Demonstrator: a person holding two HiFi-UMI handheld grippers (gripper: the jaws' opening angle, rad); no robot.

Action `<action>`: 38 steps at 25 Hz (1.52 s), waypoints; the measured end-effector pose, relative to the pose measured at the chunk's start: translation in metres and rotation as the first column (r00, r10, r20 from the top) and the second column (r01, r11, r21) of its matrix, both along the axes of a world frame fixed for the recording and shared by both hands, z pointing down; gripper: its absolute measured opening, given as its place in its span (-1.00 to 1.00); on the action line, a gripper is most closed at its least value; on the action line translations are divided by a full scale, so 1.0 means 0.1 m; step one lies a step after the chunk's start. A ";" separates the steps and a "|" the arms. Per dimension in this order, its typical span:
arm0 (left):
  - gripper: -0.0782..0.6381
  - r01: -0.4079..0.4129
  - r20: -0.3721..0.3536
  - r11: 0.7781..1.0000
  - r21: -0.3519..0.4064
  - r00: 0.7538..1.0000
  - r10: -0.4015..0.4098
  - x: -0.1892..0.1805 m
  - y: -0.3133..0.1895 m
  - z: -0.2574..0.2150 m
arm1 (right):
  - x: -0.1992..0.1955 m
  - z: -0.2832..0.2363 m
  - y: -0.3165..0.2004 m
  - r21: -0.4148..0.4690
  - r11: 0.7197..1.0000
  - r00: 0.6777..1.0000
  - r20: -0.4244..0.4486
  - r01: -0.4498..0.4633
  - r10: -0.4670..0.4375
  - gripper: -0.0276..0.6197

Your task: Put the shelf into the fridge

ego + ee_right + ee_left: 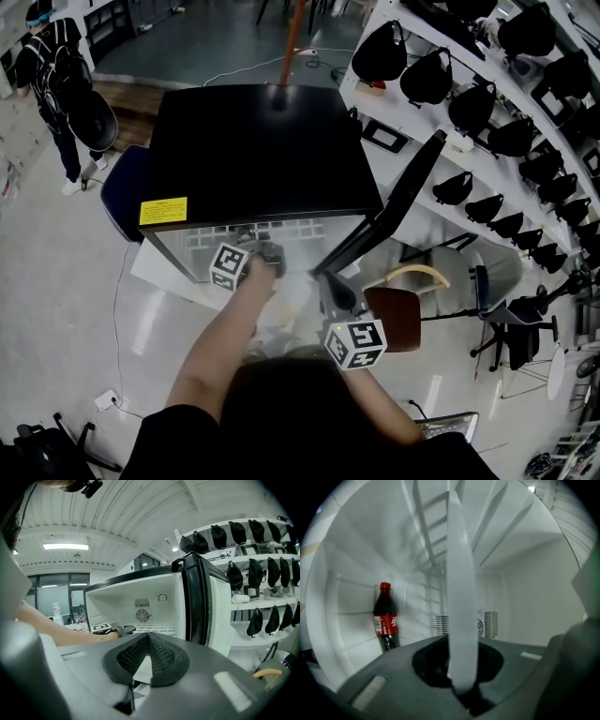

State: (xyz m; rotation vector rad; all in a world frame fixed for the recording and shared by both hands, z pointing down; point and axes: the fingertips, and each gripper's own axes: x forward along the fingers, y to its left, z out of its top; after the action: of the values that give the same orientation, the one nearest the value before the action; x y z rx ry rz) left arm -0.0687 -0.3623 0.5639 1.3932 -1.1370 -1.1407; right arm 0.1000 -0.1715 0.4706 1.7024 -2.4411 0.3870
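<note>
The black fridge (253,150) stands with its door (384,211) swung open to the right. My left gripper (267,255) reaches into the white inside and is shut on the white shelf (461,597), whose edge runs up from between the jaws. The right gripper view shows the left gripper (123,629) lying over the wire grid (157,629) low in the fridge (140,597). A cola bottle (386,618) stands by the ribbed wall inside. My right gripper (336,298) hangs outside, in front of the opening; its pads (161,653) meet at the tips with nothing between them.
White racks (487,103) hung with black bags run along the right, close to the open door. A brown-seated chair (394,317) stands just right of my right hand. A person (56,84) stands far left, and a blue seat (122,192) is beside the fridge.
</note>
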 end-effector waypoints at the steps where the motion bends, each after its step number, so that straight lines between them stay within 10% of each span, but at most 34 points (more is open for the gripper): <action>1: -0.67 0.003 0.000 1.000 -0.002 1.000 -0.003 0.00 -0.01 0.00 | 0.00 0.00 0.01 0.000 1.000 1.000 -0.001 -0.001 0.001 -0.91; 16: -0.43 -0.106 -0.008 0.993 0.051 0.994 0.107 0.03 0.21 0.03 | -0.09 0.04 0.22 -0.013 1.000 1.000 -0.012 0.011 -0.011 -0.91; 27: -0.23 -0.264 0.040 0.958 0.113 0.965 0.261 -0.05 1.48 -0.14 | -0.33 0.17 0.48 -0.053 0.993 0.991 -0.078 0.103 -0.107 -0.91; 29: -0.22 -0.334 0.209 0.924 0.187 0.932 0.295 -0.03 1.78 -0.41 | -0.35 0.21 0.50 -0.060 0.992 0.990 -0.081 0.113 -0.118 -0.91; 32: -0.31 -0.437 0.518 0.860 0.263 0.816 0.257 0.05 2.17 -0.85 | -0.38 0.21 0.53 -0.055 0.989 0.986 -0.087 0.135 -0.140 -0.91; 38: -0.58 -0.439 0.673 0.858 0.268 0.722 0.160 0.01 2.74 -1.24 | -0.41 0.14 0.68 -0.034 0.983 0.980 -0.080 0.178 -0.180 -0.91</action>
State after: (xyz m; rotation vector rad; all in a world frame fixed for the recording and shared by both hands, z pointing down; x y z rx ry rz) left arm -0.0672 -0.0880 0.4399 2.3335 -1.0708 -0.6834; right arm 0.0589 -0.1034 0.4849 1.4422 -2.4910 0.3186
